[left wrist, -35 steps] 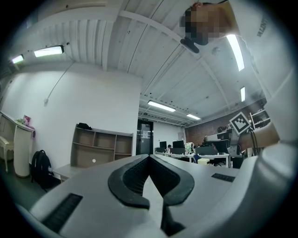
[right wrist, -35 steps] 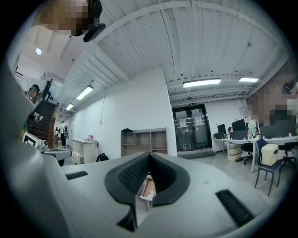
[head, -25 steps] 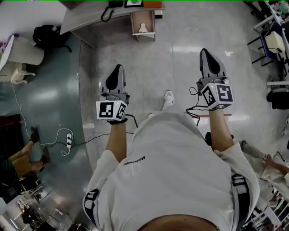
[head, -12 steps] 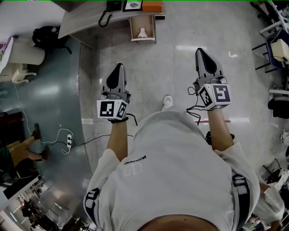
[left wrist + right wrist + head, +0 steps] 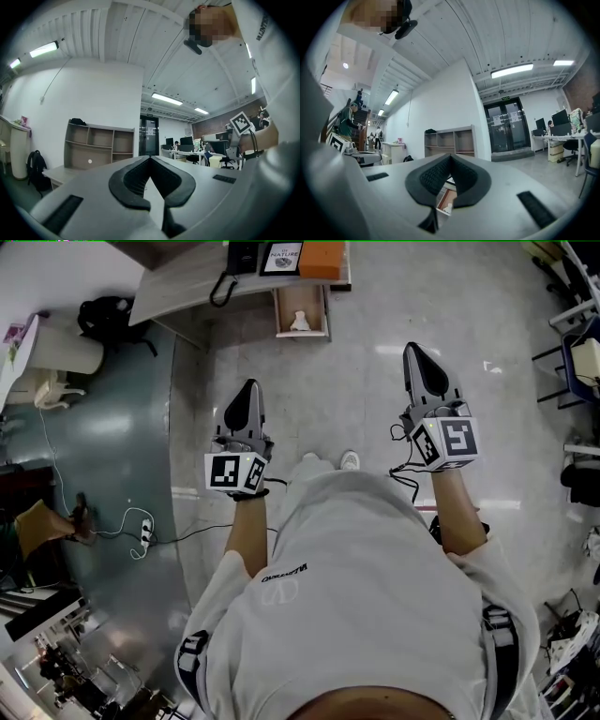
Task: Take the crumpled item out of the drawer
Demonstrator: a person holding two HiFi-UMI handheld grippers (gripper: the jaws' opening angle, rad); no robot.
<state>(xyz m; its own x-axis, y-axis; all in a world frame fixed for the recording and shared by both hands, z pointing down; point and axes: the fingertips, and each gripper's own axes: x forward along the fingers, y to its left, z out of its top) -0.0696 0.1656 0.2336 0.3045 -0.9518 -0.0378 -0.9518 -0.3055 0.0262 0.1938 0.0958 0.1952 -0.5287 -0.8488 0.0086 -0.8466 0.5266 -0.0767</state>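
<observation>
The open wooden drawer (image 5: pixel 302 311) sticks out from the desk (image 5: pixel 183 289) at the top of the head view. A small white crumpled item (image 5: pixel 300 322) lies inside it. My left gripper (image 5: pixel 248 386) is held out over the floor, well short of the drawer and to its left. It is shut and empty. My right gripper (image 5: pixel 416 349) is level with it on the right, also shut with nothing held. In the right gripper view the drawer (image 5: pixel 443 198) and the white item (image 5: pixel 446 206) show through the gap below the closed jaws.
On the desk stand a black phone (image 5: pixel 241 255), a framed print (image 5: pixel 281 255) and an orange box (image 5: pixel 322 257). A black backpack (image 5: pixel 105 315) lies at left. A power strip with cable (image 5: pixel 143 531) is on the floor. Chairs (image 5: pixel 577 348) stand at right.
The desk and drawer have slid lower in the head view and more of the desktop shows. The person's foot has stepped forward. Both grippers stay shut and raised.
</observation>
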